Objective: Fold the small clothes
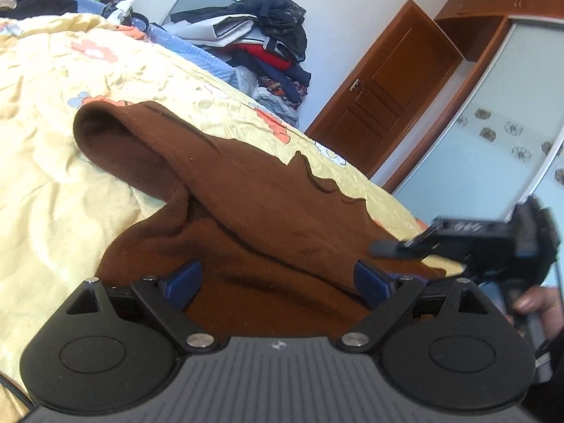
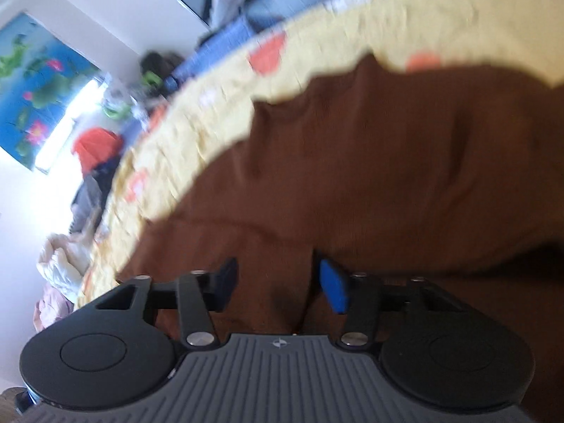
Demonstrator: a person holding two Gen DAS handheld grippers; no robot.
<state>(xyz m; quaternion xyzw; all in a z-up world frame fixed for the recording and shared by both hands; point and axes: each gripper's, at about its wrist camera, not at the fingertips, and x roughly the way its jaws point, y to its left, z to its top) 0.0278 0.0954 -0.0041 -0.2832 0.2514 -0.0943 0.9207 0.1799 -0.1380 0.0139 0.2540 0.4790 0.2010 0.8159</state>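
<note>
On the left, the bed has a yellow cover with orange and white flowers. A brown piece of clothing lies on it. One part of the clothing is folded over and makes a round, open tube at the far left end.

The left claw sits low over the near part of the brown clothing. Its two blue fingers are wide apart, so it is open, with brown cloth lying between them. It is not pinching anything.

Behind the bed is a big pile of clothes. Further right is a brown wooden door, then a tall closet with a sliding glass door.

At the far right of the left camera view is the right claw, held by a hand. It is blurry there.

In the right camera view, everything is blurry. The right claw is partly open, with a gap between its blue fingers. Brown clothing lies in that gap, but I cannot tell if the fingers touch it.
</note>
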